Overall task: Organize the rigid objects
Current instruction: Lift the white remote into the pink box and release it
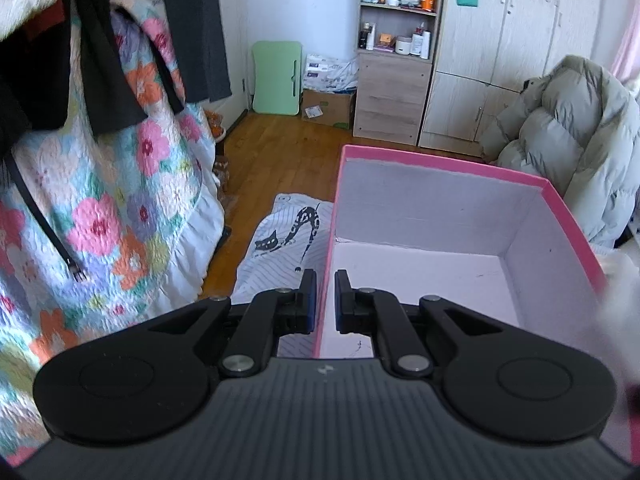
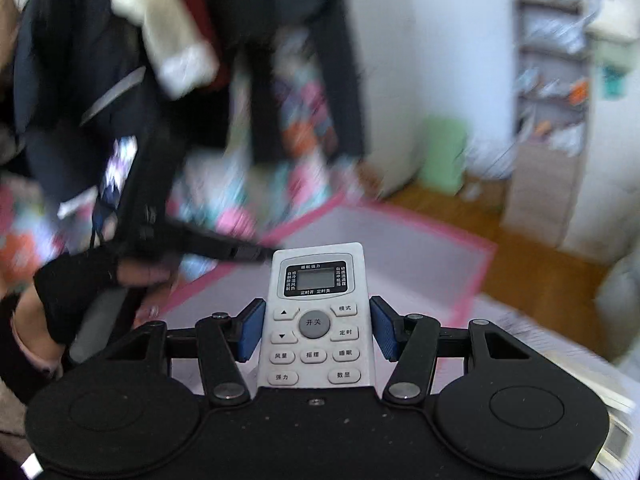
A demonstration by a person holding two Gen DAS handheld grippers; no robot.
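A pink box (image 1: 436, 164) with a pale lilac inside stands open in front of me. My left gripper (image 1: 325, 300) is shut on the box's left wall, one finger inside and one outside. My right gripper (image 2: 316, 330) is shut on a white remote control (image 2: 318, 316) with a small screen and grey buttons, and holds it above the box (image 2: 384, 240). The right wrist view is blurred by motion. The left gripper's body and the gloved hand (image 2: 72, 288) on it show at the left of that view.
A floral quilt (image 1: 120, 200) and dark clothes (image 1: 100, 60) hang at the left. A cat-print cloth (image 1: 288, 240) lies under the box. A puffy grey coat (image 1: 560, 140) sits at the right. A shelf unit (image 1: 396, 40), a green folding table (image 1: 276, 76) and wooden floor lie beyond.
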